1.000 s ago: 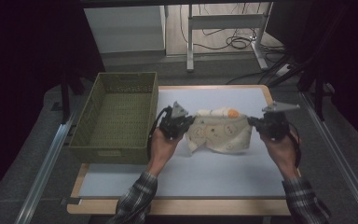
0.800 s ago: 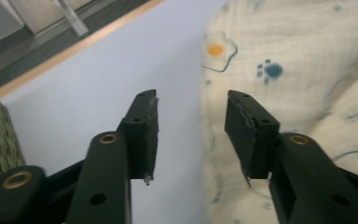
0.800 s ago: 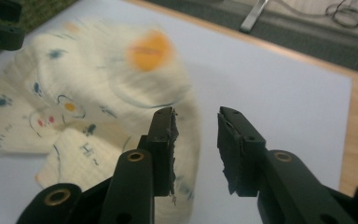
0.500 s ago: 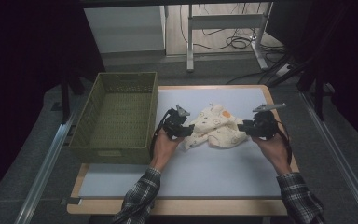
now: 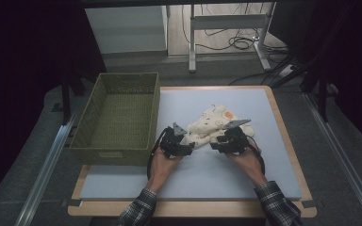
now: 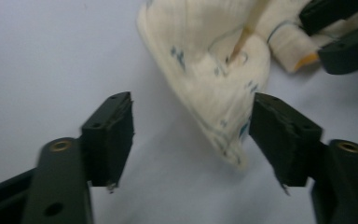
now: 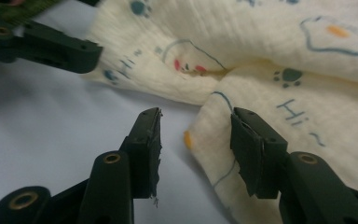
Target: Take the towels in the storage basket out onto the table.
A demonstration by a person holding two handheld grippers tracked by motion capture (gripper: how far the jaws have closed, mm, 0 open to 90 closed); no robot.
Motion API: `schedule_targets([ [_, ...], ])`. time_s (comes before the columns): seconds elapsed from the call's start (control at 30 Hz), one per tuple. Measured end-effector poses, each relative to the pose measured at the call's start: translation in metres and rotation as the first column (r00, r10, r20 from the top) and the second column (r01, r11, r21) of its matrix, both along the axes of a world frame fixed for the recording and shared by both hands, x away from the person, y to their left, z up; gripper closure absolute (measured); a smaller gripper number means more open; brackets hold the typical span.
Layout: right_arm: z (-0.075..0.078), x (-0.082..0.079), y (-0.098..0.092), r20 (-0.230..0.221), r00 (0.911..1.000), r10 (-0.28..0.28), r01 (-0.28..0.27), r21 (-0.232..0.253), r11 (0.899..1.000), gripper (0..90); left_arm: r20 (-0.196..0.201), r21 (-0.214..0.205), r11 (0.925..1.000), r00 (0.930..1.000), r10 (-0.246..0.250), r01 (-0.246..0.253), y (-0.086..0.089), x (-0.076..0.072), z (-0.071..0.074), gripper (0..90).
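Overhead plus two close, perhaps blurred, cloth [image 5: 214, 125]-facing views

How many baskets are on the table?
1: the green woven basket stands at the table's left side, left of the crumpled cloth and beside the left gripper.

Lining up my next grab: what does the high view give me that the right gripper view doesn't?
High view: the woven basket left of the cloth, the wood-edged table, both forearms, and the cloth crumpled in one heap between the hands. Right gripper view: the right gripper, jaws open astride a cloth edge, paw prints and "Hi" lettering. Shared: the cream cloth, the white mat and the left gripper.
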State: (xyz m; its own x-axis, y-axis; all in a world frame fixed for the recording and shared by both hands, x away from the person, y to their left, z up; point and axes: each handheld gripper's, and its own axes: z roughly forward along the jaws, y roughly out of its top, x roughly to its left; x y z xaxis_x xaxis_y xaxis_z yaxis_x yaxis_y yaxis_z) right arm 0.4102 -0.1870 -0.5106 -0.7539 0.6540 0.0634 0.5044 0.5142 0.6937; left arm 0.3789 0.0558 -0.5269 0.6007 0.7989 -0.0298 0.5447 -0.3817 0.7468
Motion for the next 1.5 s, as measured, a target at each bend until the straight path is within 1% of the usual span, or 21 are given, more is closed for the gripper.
schedule_targets([
  [0.07,-0.009,0.002,0.005,0.01,0.9995,-0.03,0.031,-0.052,0.998,63.9,-0.04,-0.013,0.9997,0.999,-0.022,0.021,0.001,0.001,-0.006,45.0],
  [0.1,-0.011,0.002,0.005,0.044,0.9985,-0.033,0.035,-0.053,0.998,70.7,-0.064,-0.02,0.9991,0.9972,-0.039,0.038,0.0,0.002,-0.009,51.4],
  [0.13,-0.011,0.001,0.004,0.059,0.9974,-0.041,0.045,-0.062,0.997,76.8,-0.054,-0.021,0.9991,0.9978,-0.038,0.036,0.0,0.002,-0.01,57.7],
  [0.17,-0.01,0.001,0.003,0.058,0.9975,-0.04,0.044,-0.061,0.997,83.3,-0.063,-0.037,0.9978,0.9964,-0.058,0.056,0.001,0.002,-0.01,66.7],
  [0.2,-0.008,0.0,0.001,0.052,0.9981,-0.034,0.037,-0.061,0.997,85.2,-0.074,-0.063,0.9957,0.9946,-0.073,0.068,0.002,0.003,-0.009,77.7],
  [0.23,-0.005,-0.002,-0.001,0.054,0.998,-0.033,0.036,-0.064,0.997,85.8,-0.066,-0.073,0.9949,0.9951,-0.074,0.069,0.002,0.002,-0.007,83.3],
  [0.3,0.002,-0.005,-0.007,0.062,0.9978,-0.026,0.03,-0.067,0.997,86.1,-0.029,-0.079,0.9948,0.9973,-0.068,0.065,0.004,0.0,0.001,85.9],
  [0.43,0.025,-0.017,-0.034,0.101,0.9941,-0.039,0.044,-0.047,0.998,86.0,0.009,-0.128,0.9898,0.998,-0.062,0.063,0.01,-0.003,0.018,86.0],
  [0.53,0.044,-0.025,-0.059,0.121,0.9903,-0.068,0.072,-0.027,0.997,86.0,0.027,-0.125,0.9899,0.9975,-0.065,0.068,0.008,-0.008,0.026,85.4],
  [0.67,0.063,-0.036,-0.094,0.147,0.9823,-0.116,0.121,-0.025,0.992,85.9,0.025,-0.121,0.989,0.9963,-0.083,0.085,0.003,-0.012,0.027,84.6],
  [0.73,0.067,-0.037,-0.111,0.148,0.9772,-0.153,0.159,-0.029,0.987,85.3,0.006,-0.111,0.9898,0.996,-0.089,0.089,-0.001,-0.011,0.024,84.2],
  [0.8,0.063,-0.035,-0.126,0.135,0.9734,-0.186,0.192,-0.039,0.981,82.1,-0.024,-0.092,0.9926,0.9963,-0.082,0.08,-0.005,-0.008,0.017,82.4],
  [0.83,0.059,-0.033,-0.132,0.118,0.9716,-0.205,0.211,-0.042,0.977,77.9,-0.051,-0.079,0.9942,0.9956,-0.078,0.074,-0.007,-0.005,0.013,79.6],
  [0.87,0.056,-0.032,-0.138,0.106,0.9683,-0.226,0.232,-0.045,0.972,74.6,-0.063,-0.064,0.9952,0.995,-0.078,0.074,-0.009,-0.004,0.01,75.1],
  [0.9,0.053,-0.032,-0.141,0.1,0.9661,-0.238,0.243,-0.045,0.969,72.5,-0.071,-0.038,0.9968,0.9948,-0.072,0.07,-0.011,-0.002,0.005,71.5],
  [0.97,0.05,-0.036,-0.15,0.091,0.9634,-0.252,0.255,-0.02,0.967,69.8,-0.069,-0.012,0.9979,0.9955,-0.065,0.064,-0.013,-0.003,0.0,62.2],
  [1.1,0.051,-0.051,-0.156,0.089,0.9672,-0.238,0.239,0.005,0.971,68.9,-0.04,-0.003,0.9989,0.9981,-0.047,0.047,-0.014,-0.006,0.0,49.1],
  [1.2,0.049,-0.068,-0.155,0.071,0.9761,-0.206,0.204,0.021,0.979,68.9,-0.017,0.0,0.9991,0.9989,-0.044,0.044,-0.012,-0.01,0.004,45.3],
  [1.3,0.04,-0.08,-0.149,0.046,0.9873,-0.152,0.15,0.04,0.988,66.8,-0.015,-0.004,0.9992,0.9991,-0.039,0.039,-0.01,-0.01,0.004,41.8],
  [1.4,0.027,-0.084,-0.138,0.05,0.9915,-0.12,0.119,0.027,0.993,57.1,-0.024,-0.009,0.9994,0.9992,-0.033,0.033,-0.009,-0.007,0.0,40.5],
  [1.5,0.011,-0.079,-0.124,0.07,0.992,-0.105,0.107,-0.022,0.994,51.6,-0.051,-0.014,0.9989,0.9976,-0.046,0.046,-0.009,-0.006,-0.004,44.9],
])
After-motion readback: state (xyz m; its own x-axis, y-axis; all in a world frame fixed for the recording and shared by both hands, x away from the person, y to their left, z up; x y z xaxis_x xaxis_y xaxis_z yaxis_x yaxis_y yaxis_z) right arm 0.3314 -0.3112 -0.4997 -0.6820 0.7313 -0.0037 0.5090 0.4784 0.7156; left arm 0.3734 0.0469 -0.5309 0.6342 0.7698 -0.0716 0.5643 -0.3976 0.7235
